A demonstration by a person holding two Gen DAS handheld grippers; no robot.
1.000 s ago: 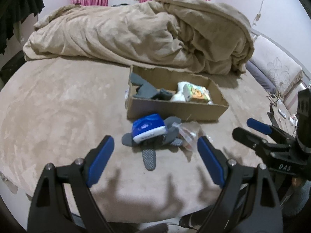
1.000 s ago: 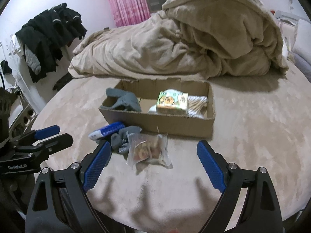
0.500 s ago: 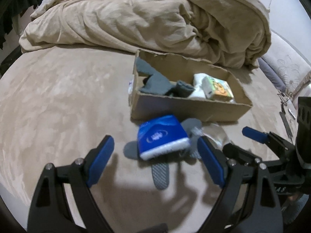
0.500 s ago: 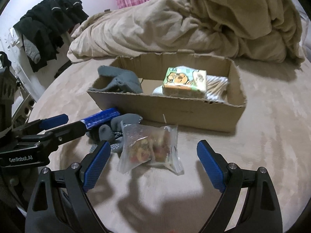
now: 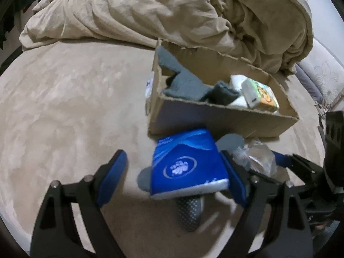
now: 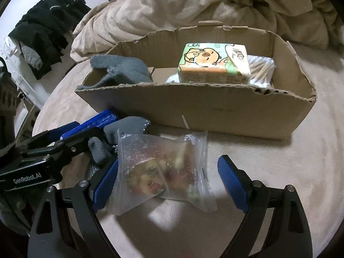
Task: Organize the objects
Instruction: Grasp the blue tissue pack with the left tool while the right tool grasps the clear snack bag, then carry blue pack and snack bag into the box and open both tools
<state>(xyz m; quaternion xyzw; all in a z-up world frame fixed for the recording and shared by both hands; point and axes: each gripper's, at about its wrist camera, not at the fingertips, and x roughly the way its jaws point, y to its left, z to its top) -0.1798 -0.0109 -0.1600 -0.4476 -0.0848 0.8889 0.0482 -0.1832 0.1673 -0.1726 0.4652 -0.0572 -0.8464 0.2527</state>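
Both grippers have moved in closer to the loose items since a second ago. Left gripper (image 5: 174, 176), jaws wide, now straddles a blue tissue pack (image 5: 187, 161) lying on grey gloves (image 5: 190, 209) on the bed, near side of the cardboard box (image 6: 215, 111). Right gripper (image 6: 167, 182), jaws wide, straddles a clear snack bag (image 6: 161, 169) just right of the gloves.

Roughly half done, by my judgement. Already inside the box: a grey glove (image 6: 122, 68) at the left end, a cartoon tissue pack (image 6: 215, 62) and cotton swabs (image 6: 261, 68) at the right. Still outside: blue pack, gloves, snack bag.
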